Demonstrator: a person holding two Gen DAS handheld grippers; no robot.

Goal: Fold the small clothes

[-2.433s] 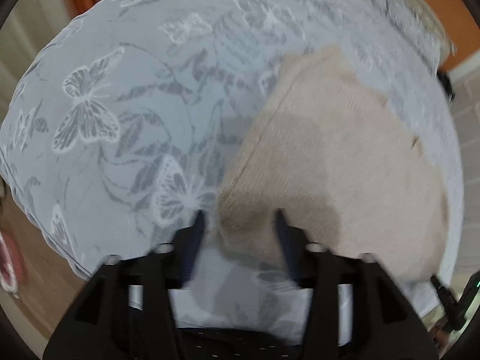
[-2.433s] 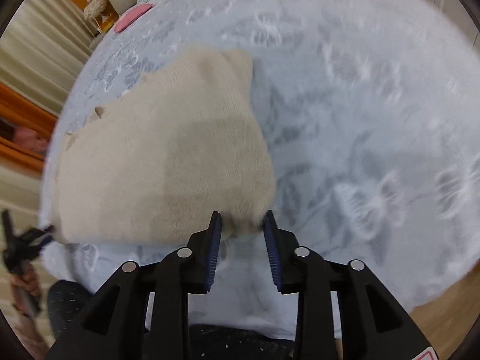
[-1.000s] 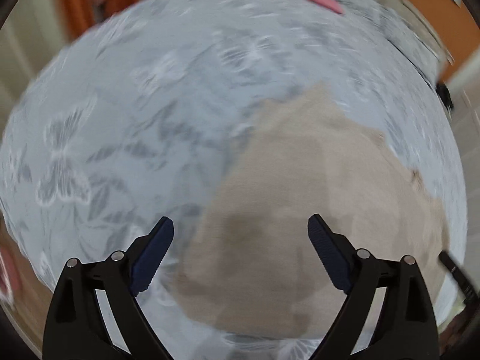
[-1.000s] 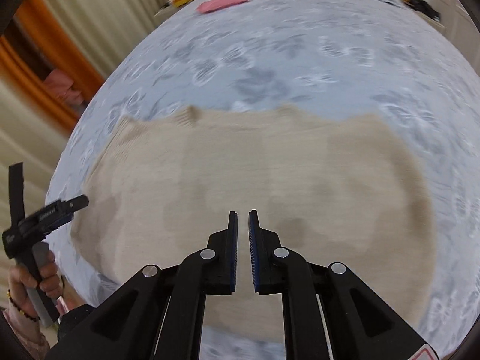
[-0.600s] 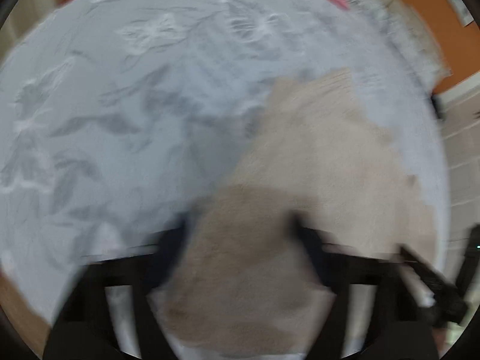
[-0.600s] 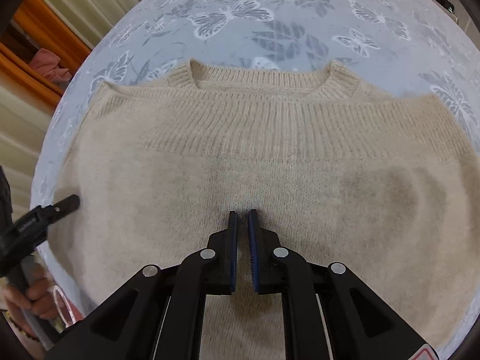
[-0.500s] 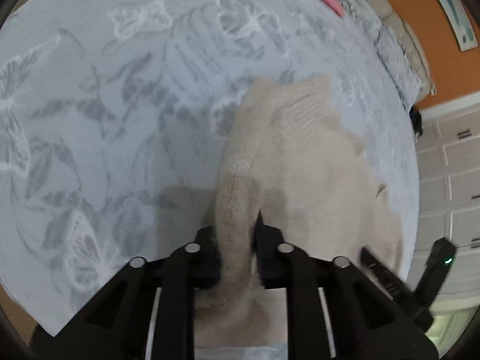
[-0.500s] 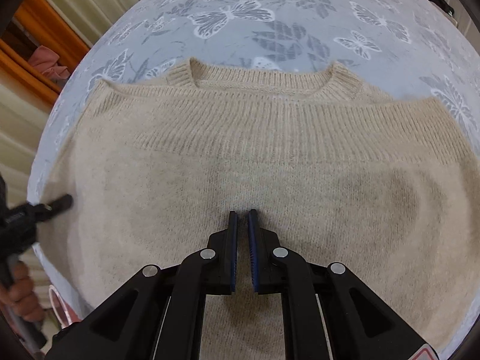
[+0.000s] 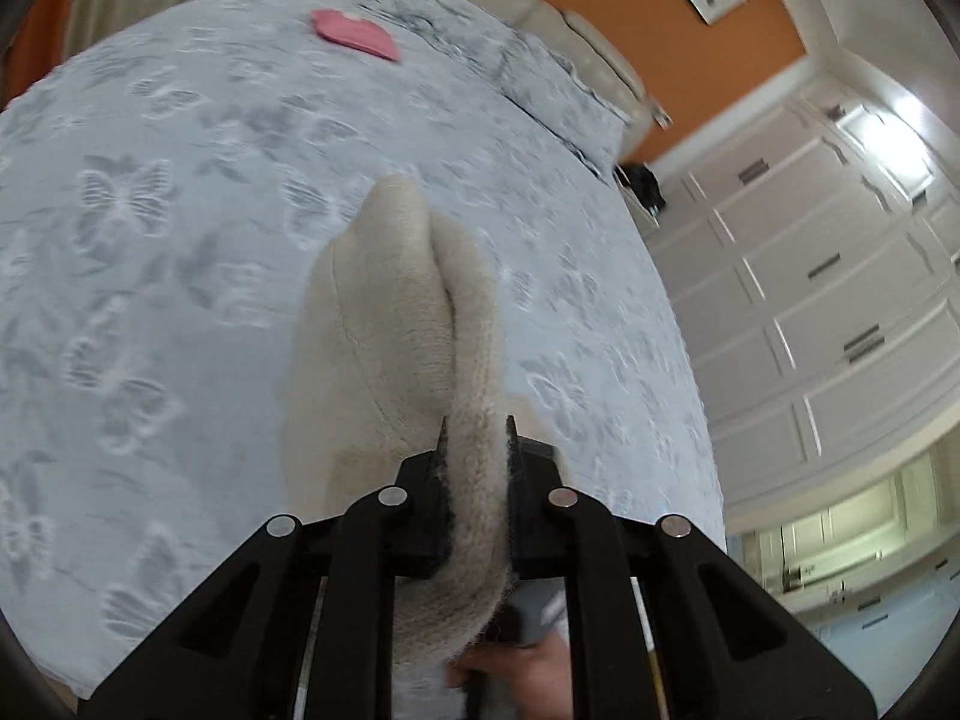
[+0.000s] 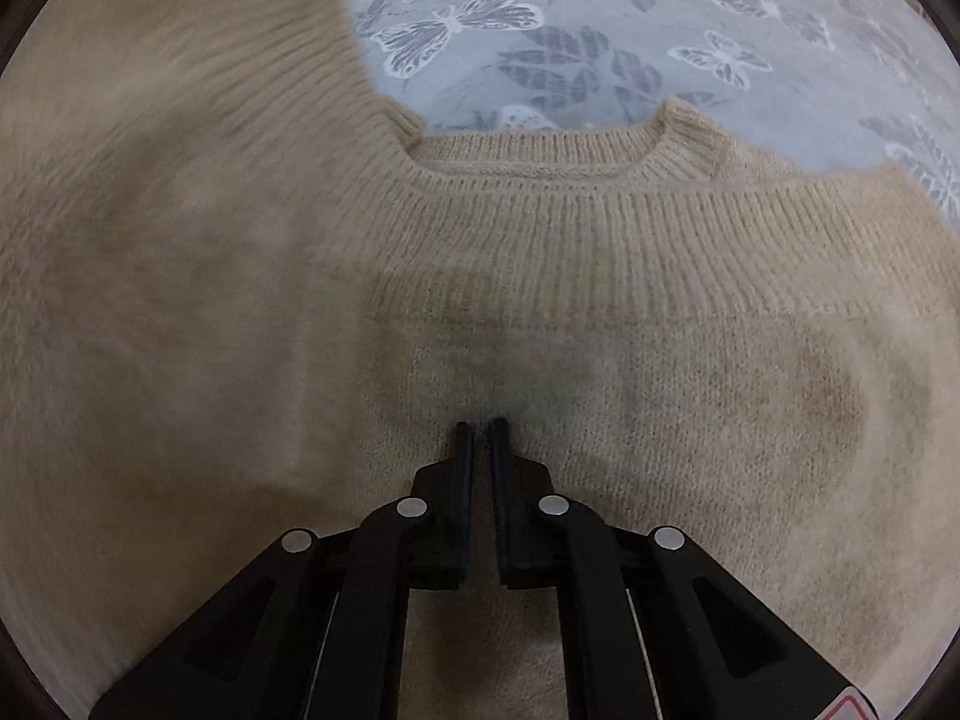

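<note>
A beige knitted sweater [image 10: 600, 276] lies on the butterfly-print bedspread [image 10: 600, 18], its neckline at the far side. My right gripper [image 10: 480, 429] is shut and empty, its tips pressing on the middle of the sweater. My left gripper [image 9: 477, 438] is shut on the sweater's left edge [image 9: 414, 312] and holds it lifted above the bedspread [image 9: 150, 240]. In the right wrist view this lifted part [image 10: 156, 180] hangs blurred over the left half of the sweater.
A pink cloth [image 9: 354, 42] lies far back on the bed near grey pillows [image 9: 540, 78]. White wardrobes [image 9: 810, 300] stand to the right of the bed. A hand [image 9: 528, 678] shows below my left gripper.
My left gripper closed on the sweater's left edge and lifted it up and over towards the right. My right gripper stayed shut, pressing on the sweater's middle.
</note>
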